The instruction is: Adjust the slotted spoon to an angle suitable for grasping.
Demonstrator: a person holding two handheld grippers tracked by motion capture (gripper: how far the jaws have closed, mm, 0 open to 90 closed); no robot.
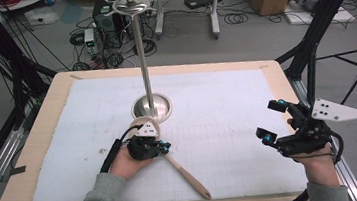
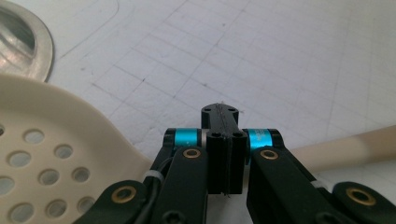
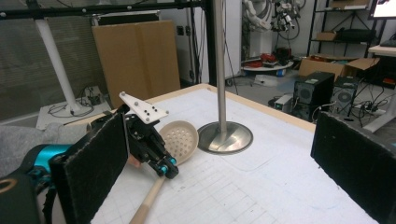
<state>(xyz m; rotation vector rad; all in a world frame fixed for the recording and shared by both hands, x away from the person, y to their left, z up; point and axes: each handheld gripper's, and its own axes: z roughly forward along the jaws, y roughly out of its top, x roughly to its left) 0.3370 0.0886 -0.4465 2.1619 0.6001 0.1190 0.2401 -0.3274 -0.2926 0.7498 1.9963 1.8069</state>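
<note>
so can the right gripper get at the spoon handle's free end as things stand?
Probably yes. The right gripper has its jaws wide open with nothing between them, and bare mat lies between it and the slotted spoon handle's free end. The left gripper is shut on the handle nearer the bowl.

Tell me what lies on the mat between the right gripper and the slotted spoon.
Nothing: in the high view, the gridded mat is bare between the right gripper and the slotted spoon. The right gripper view agrees, showing bare mat up to the spoon.
</note>
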